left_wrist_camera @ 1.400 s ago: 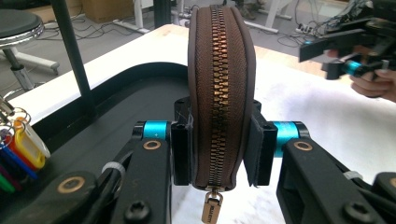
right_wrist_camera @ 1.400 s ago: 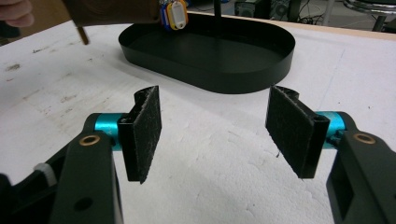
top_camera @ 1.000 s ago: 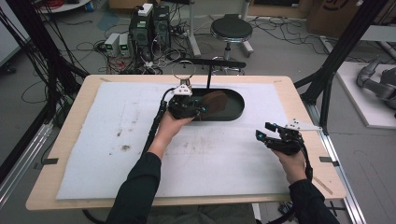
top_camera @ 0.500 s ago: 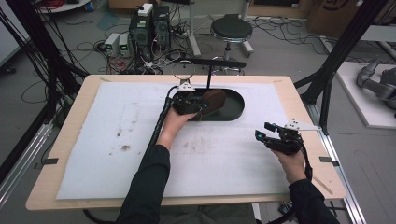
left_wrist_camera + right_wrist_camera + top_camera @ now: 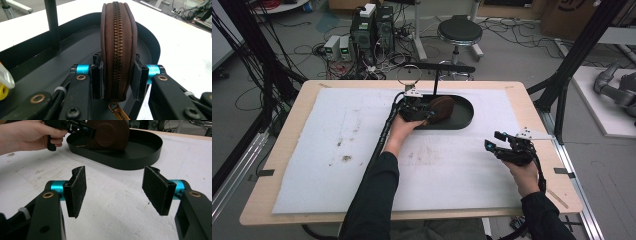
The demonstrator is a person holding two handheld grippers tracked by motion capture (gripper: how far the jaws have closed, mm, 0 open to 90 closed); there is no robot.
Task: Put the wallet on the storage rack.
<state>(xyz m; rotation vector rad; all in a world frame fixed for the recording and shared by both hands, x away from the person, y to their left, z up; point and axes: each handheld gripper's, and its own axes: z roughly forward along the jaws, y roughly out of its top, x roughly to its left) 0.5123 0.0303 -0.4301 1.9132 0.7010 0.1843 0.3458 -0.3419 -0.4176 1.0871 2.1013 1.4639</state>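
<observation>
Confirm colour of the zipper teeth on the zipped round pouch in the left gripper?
Brass-toned zipper teeth on a brown fabric pouch; clearest in the left gripper view.

A lab — computer towers (image 5: 372, 27), floor cables (image 5: 522, 30), black rig frame (image 5: 582, 50).

Both forearms wear dark long sleeves (image 5: 372, 200) that end at the wrist. Each hand carries a black claw: the left claw (image 5: 116, 82) and the right claw (image 5: 115, 187) have black link arms with brass-coloured rivets, bright blue metal collars behind the jaws and black hex screws. The right claw's pads (image 5: 77, 187) are dark and felt-like. A black cable (image 5: 384, 132) trails from the left claw, and pale plates top both.
</observation>
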